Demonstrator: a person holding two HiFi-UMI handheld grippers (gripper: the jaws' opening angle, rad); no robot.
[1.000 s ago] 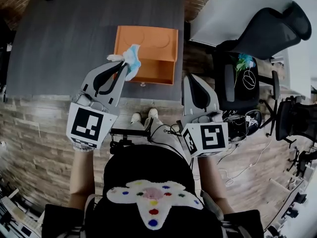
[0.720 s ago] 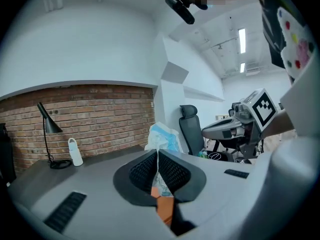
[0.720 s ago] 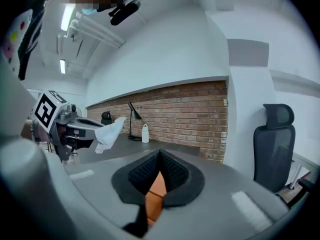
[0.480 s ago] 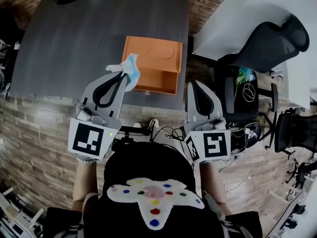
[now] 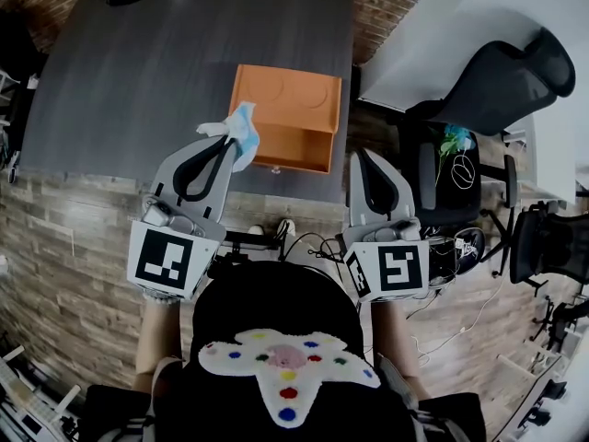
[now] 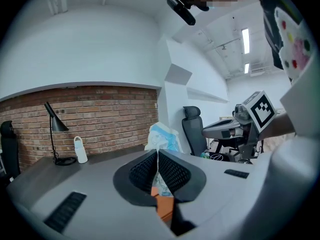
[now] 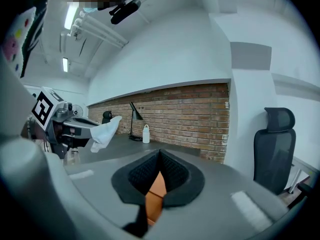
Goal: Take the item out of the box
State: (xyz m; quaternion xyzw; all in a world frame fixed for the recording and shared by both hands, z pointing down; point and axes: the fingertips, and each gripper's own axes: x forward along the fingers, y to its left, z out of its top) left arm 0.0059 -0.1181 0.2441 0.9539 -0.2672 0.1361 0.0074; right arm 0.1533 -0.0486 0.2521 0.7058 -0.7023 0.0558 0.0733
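An orange box (image 5: 287, 116) lies open on the dark grey table (image 5: 129, 72), near its front right edge. My left gripper (image 5: 227, 141) is shut on a white and light blue crumpled wrapper (image 5: 239, 127), held above the table just left of the box. In the left gripper view the wrapper (image 6: 163, 138) sticks up from between the closed jaws, and the box (image 6: 164, 206) shows below them. My right gripper (image 5: 362, 157) is shut and empty, just off the table's front edge, right of the box. The right gripper view shows the box (image 7: 154, 191) behind its closed jaws.
A black desk lamp (image 6: 55, 134) and a white bottle (image 6: 80, 150) stand at the table's far side by a brick wall. A black office chair (image 5: 488, 63) and a white desk (image 5: 442, 12) are to the right. The person's legs and the wooden floor (image 5: 64, 238) are below.
The view shifted slightly over the last second; the left gripper keeps hold of the wrapper beside the box. Both grippers stay almost still in the last half second.
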